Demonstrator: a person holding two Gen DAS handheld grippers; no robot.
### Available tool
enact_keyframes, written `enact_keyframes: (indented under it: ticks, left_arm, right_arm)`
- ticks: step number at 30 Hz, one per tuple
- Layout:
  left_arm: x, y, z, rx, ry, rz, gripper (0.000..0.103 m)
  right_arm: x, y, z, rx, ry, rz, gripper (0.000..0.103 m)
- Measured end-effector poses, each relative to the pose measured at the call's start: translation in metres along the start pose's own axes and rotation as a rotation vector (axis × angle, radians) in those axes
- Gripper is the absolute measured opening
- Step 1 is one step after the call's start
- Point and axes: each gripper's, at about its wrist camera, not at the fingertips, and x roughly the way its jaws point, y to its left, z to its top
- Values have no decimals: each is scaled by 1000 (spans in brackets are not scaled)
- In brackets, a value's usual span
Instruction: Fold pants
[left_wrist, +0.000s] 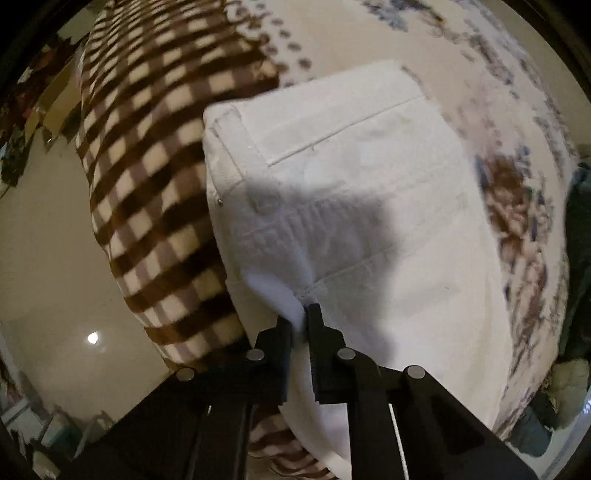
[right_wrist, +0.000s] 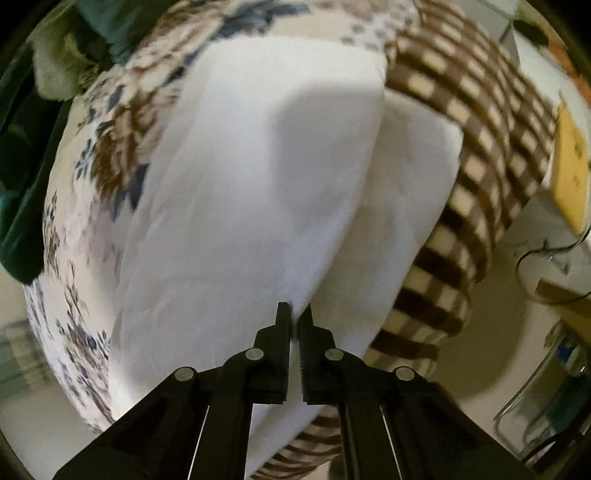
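On floral bedding (left_wrist: 517, 206), white pants (left_wrist: 351, 206), both tongs (left_wrist: 300, 317) (right_wrist: 294, 317) pinching; unlabelled

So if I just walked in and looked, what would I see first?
Probably the big white pants, spread down the middle of the bed, with a pocket seam showing in the left view. Both black grippers pinch the near edge of the cloth: the left gripper and the right gripper. Next you'd notice the brown checked blanket beside the pants and the flowery bedsheet under them.

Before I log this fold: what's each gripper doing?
Left gripper: shut on the white pants.
Right gripper: shut on the white pants.
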Motion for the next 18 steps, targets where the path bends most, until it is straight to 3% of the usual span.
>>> enact_keyframes:
  ticks: [4,8,15,16,18]
  left_arm:
    - [-19,2,-8,57,-34,-19,5]
    - [-31,8,-5,43,-27,-38,5]
    - [-21,14,0,52,11,-36,5]
    - [-13,13,1,57,36,-22,8]
    - [-10,13,0,51,48,-10,9]
  right_arm:
    - [-26,8,-6,-74,-20,-26,4]
    - [-38,5,-7,-89,0,-37,4]
    - [-20,-13,-7,-72,85,-49,4]
    - [-9,-16,-5,-74,114,-55,5]
    - [6,-20,-1,-88,164,-101,17]
